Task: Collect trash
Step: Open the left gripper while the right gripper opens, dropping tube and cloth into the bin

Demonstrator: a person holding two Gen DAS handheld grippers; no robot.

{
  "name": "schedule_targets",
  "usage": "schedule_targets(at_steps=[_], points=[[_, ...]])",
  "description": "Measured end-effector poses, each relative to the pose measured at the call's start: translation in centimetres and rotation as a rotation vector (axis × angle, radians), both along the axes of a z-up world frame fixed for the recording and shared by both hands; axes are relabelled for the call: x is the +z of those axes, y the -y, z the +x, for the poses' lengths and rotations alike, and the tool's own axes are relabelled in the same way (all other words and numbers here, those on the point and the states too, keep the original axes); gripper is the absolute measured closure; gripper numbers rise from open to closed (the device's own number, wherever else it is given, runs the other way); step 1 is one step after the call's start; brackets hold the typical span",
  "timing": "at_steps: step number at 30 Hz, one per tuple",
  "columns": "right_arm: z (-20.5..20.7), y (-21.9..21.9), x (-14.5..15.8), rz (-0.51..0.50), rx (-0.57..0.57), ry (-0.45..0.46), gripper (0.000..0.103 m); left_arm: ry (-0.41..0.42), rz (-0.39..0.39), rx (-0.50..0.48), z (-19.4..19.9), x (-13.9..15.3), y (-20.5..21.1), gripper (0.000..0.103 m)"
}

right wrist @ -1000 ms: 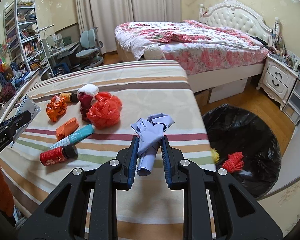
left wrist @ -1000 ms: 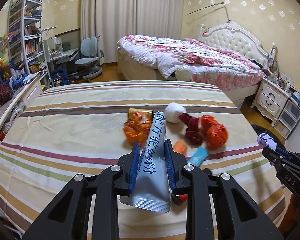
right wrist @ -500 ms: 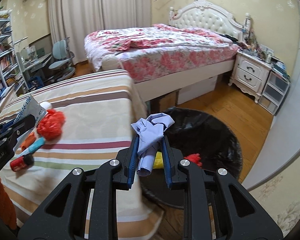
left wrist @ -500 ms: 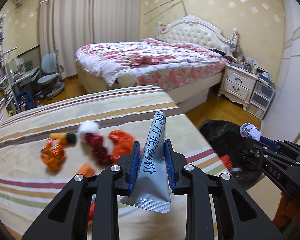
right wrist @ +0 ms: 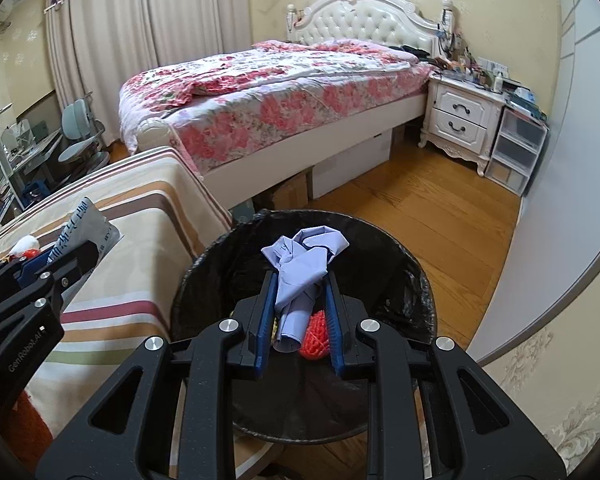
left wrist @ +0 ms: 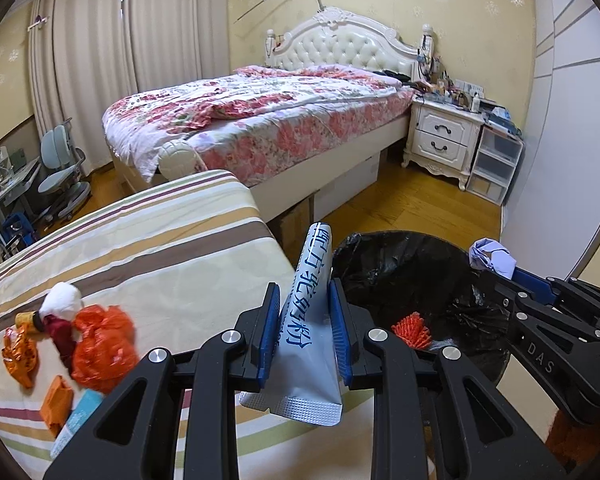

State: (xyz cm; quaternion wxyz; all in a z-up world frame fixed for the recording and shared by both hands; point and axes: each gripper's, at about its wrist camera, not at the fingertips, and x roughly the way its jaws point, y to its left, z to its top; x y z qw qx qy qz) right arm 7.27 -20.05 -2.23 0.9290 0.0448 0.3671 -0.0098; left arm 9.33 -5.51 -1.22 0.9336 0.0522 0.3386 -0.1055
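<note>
Squeezing a silver packet (left wrist: 306, 332), the left gripper (left wrist: 305, 330) sits by the table edge (left wrist: 220, 216); the right gripper (right wrist: 298, 312) pinches purple paper (right wrist: 300, 268) above the black bin (right wrist: 416, 280).

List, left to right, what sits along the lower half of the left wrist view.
Orange wrapper → red plastic bag → silver packet in the left gripper → red mesh ball in the black bin → right gripper with crumpled purple paper.
</note>
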Motion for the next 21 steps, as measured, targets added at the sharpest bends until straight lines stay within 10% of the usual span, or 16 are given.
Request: schedule_targets(at_steps=[13, 21], points=[[1.7, 1.6, -1.2, 0.022, -0.046, -0.015, 0.078, -0.027, 0.052, -0.048, 2.7, -1.3, 3.4, 0.076], [1.7, 2.4, -1.5, 0.015, -0.078, -0.021, 0.063, -0.053, 0.036, 0.003, 2.9, -1.8, 2.3, 0.043]])
